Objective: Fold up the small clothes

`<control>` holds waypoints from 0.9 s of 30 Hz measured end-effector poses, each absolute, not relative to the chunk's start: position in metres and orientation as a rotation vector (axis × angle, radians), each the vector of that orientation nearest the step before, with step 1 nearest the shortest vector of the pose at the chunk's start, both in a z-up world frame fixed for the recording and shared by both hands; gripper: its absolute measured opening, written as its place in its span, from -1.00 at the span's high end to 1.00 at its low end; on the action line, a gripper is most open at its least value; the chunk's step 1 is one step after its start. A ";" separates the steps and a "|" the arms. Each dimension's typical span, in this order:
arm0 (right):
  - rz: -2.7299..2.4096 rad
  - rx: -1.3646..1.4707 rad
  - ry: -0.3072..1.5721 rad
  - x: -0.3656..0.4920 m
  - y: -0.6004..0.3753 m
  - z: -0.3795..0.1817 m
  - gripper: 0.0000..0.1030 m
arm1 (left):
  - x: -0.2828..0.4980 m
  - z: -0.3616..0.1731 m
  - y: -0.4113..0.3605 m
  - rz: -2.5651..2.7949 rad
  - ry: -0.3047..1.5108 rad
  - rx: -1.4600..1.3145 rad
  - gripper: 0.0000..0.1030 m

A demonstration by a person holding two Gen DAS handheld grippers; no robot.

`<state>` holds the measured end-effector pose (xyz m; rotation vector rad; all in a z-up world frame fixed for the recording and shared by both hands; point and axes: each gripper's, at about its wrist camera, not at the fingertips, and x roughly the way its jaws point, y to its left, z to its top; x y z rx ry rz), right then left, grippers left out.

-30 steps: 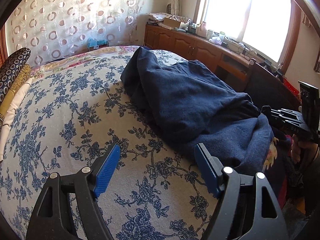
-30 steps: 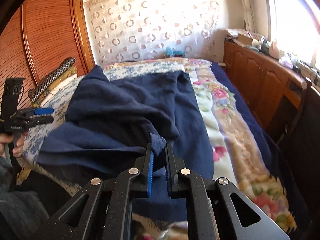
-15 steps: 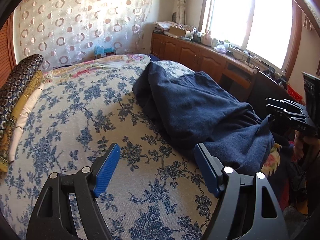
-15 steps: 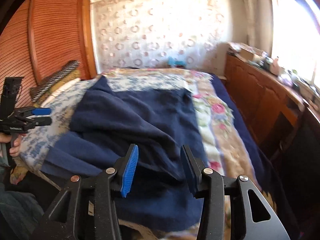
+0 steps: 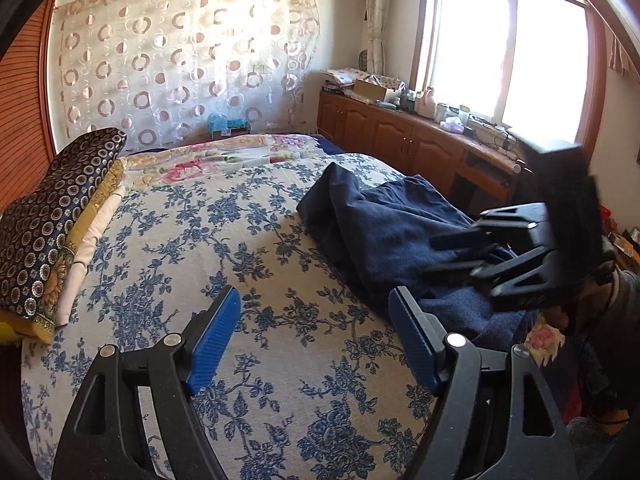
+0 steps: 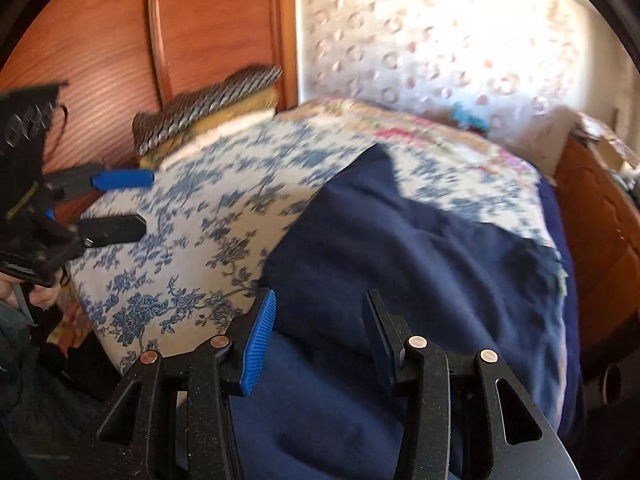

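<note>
A dark navy garment [image 5: 380, 224] lies crumpled on the right side of the bed, over the blue-flowered bedspread [image 5: 200, 248]. My left gripper [image 5: 314, 293] is open above bare bedspread, just left of the garment's near edge, with nothing between its blue pads. The right wrist view is blurred by motion. In it my right gripper [image 6: 321, 296] hangs open over the garment [image 6: 420, 272], whose cloth lies loose below the fingers, not pinched. Each gripper shows in the other's view: the right one [image 5: 452, 256] above the garment's near end, the left one [image 6: 146, 200] open at the bed's left edge.
A stack of folded patterned bedding [image 5: 48, 216] sits at the bed's left side. Wooden cabinets [image 5: 400, 136] with clutter on top run under the window on the right. A wooden wardrobe [image 6: 120, 40] stands behind the bed. A person's hand [image 6: 40, 296] holds the left gripper.
My right gripper let go of the garment's bunched corner, opened its jaws and swung left across the cloth. The left gripper pulled back and rose a little, staying open.
</note>
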<state>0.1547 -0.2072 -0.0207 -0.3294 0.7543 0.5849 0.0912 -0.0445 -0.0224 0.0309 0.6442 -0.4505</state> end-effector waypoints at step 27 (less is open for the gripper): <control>0.473 -0.229 0.727 0.231 -0.275 0.036 0.94 | 0.092 -0.035 -0.047 -0.468 0.676 0.027 -0.50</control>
